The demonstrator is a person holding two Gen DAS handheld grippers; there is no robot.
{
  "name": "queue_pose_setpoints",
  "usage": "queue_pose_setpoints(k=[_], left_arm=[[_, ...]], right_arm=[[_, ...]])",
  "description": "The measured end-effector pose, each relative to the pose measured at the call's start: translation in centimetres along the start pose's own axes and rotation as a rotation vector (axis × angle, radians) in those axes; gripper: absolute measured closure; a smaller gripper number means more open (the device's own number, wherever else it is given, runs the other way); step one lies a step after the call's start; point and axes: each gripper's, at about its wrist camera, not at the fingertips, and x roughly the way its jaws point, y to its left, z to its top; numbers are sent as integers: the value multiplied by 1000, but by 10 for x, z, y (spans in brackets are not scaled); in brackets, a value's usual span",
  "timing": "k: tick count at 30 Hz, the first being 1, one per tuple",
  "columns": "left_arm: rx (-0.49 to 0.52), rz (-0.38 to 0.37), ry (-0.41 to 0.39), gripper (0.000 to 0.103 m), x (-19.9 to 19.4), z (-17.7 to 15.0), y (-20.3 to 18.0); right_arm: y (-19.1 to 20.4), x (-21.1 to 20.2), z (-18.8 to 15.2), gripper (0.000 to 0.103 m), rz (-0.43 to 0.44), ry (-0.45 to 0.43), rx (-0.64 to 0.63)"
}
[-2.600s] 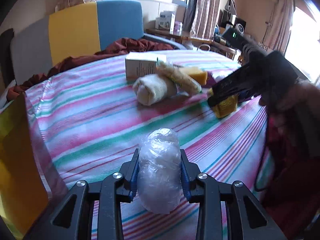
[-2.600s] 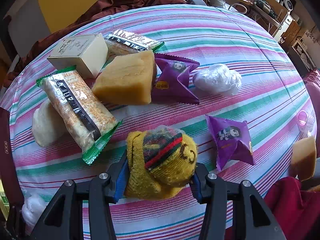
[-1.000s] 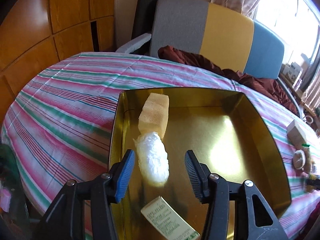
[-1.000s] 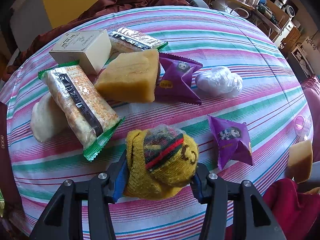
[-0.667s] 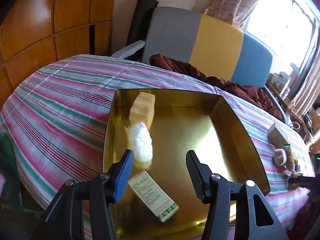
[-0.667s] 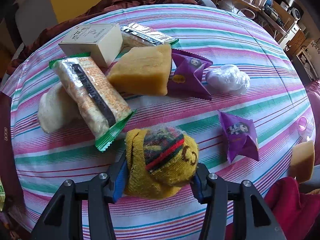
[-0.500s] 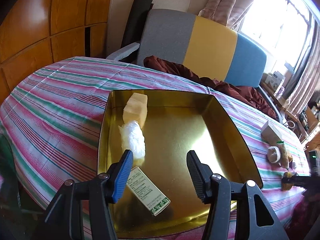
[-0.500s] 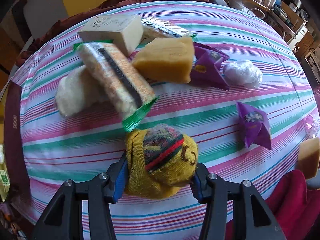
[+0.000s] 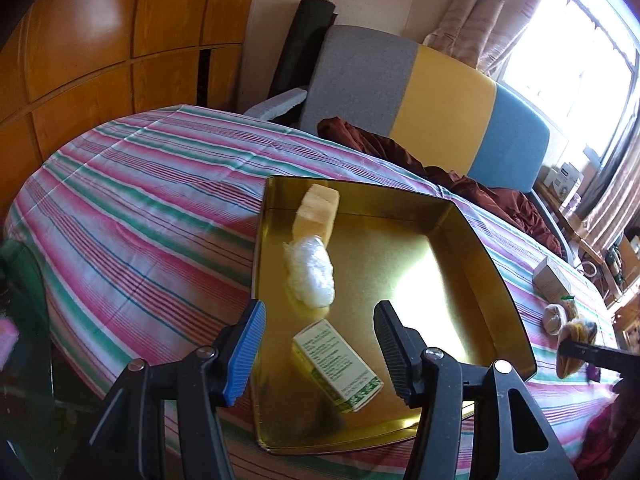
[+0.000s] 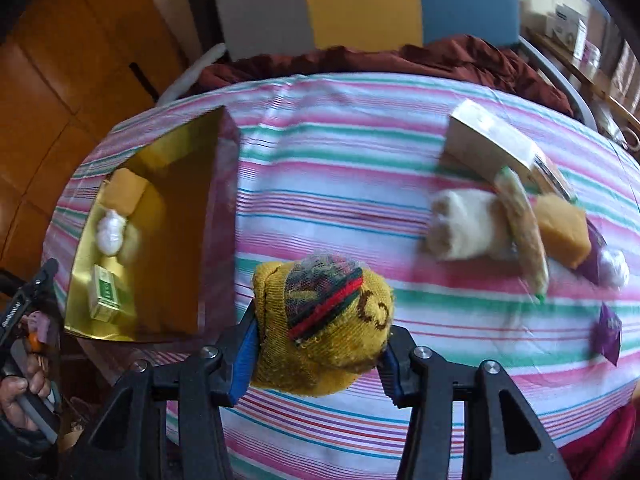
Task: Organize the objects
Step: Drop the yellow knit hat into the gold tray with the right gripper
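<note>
A gold tray [image 9: 500, 280] sits on the striped tablecloth and holds a yellow sponge [image 9: 316, 210], a white plastic-wrapped bundle [image 9: 310, 270] and a green-and-white box [image 9: 336, 364]. My left gripper [image 9: 320, 344] is open and empty, above the tray's near end. My right gripper [image 10: 318, 344] is shut on a yellow knitted sock ball [image 10: 324, 316], held above the cloth just right of the tray [image 10: 212, 216]. The sock ball also shows far right in the left wrist view [image 9: 576, 344].
Right of the tray lie a cream box [image 10: 488, 148], a beige roll [image 10: 464, 224], a cracker pack [image 10: 524, 220], a yellow sponge [image 10: 564, 228], purple packets [image 10: 608, 332] and a white bundle [image 10: 614, 268]. A grey, yellow and blue chair [image 9: 440, 100] stands behind the table.
My left gripper has let go of the white bundle in the tray and drawn back, open. My right gripper has swung left toward the tray, carrying the sock ball.
</note>
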Motion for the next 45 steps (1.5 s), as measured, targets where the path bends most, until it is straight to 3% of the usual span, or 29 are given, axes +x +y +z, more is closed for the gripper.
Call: queue_pose_setpoints(k=[5,7,18,22,24,26,45], left_arm=[[-21,14,-8,46,-3,0,11],[-26,17,-12,45,-4,0,14],[-42,37,-14,45,-7,-2,29],[-50,43,-15,44,-7,-3,32],[-52,45,-18,44,-7,-2,32],[-51,47,-21,44,-7,-1,32],[66,34,-39,39,-15,0,-5]], right_arm=[[86,26,36,52,102,-51,-145],[112,29,35,52,125,-42,-197],[204,126,19,46,122,149,-357],[229,133,7,40,287,213,-387],[234,130,3,26,348,219,-393],[234,125,3,20,356,198,-397],[155,50,14,20,199,-50,-264]])
